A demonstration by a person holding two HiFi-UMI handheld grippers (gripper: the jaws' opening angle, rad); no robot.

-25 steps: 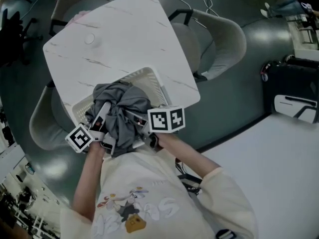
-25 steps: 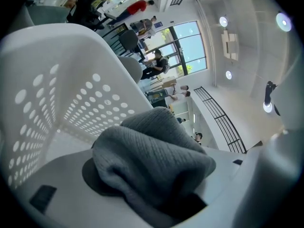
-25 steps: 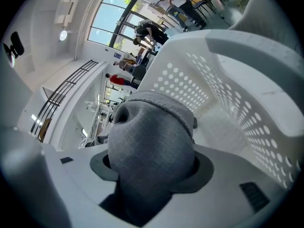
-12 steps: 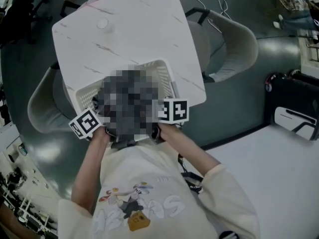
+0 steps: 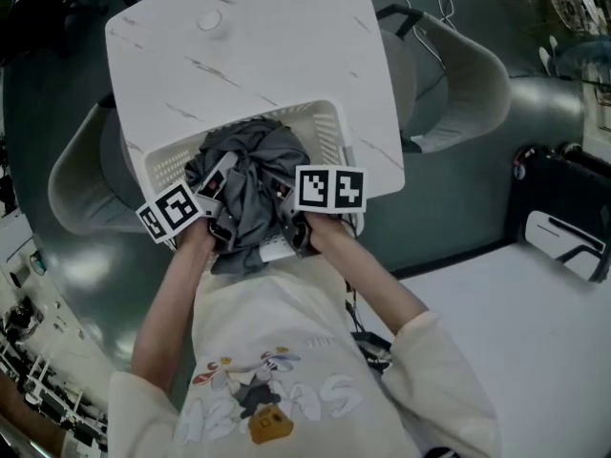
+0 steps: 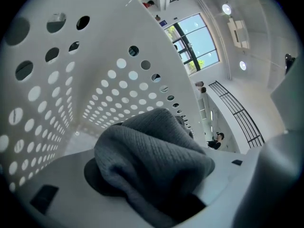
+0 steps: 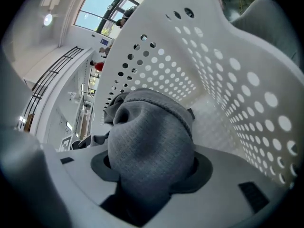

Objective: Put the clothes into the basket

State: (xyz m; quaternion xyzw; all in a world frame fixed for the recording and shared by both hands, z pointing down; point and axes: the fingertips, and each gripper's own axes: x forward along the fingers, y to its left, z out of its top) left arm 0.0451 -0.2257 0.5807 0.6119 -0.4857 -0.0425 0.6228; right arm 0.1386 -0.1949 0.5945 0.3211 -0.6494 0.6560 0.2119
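Note:
A grey garment (image 5: 253, 175) hangs bunched between my two grippers, over and partly inside the white perforated basket (image 5: 325, 114) at the near edge of the marble table (image 5: 267, 36). My left gripper (image 5: 221, 187) is shut on the garment's left side and my right gripper (image 5: 283, 197) on its right side. In the left gripper view a thick fold of the grey garment (image 6: 152, 156) fills the jaws, with the basket wall (image 6: 95, 80) close behind. In the right gripper view the grey garment (image 7: 152, 146) bulges from the jaws, which have just closed slightly on it, inside the basket (image 7: 237, 84).
Grey chairs stand at the table's right (image 5: 468, 74) and left (image 5: 81, 175). A small round disc (image 5: 208, 20) lies on the far part of the table. A black case (image 5: 563, 184) stands on the floor to the right, by a white surface (image 5: 516, 332).
Both grippers have sunk with the grey garment, which now sits lower inside the basket. The grip on both sides is unchanged.

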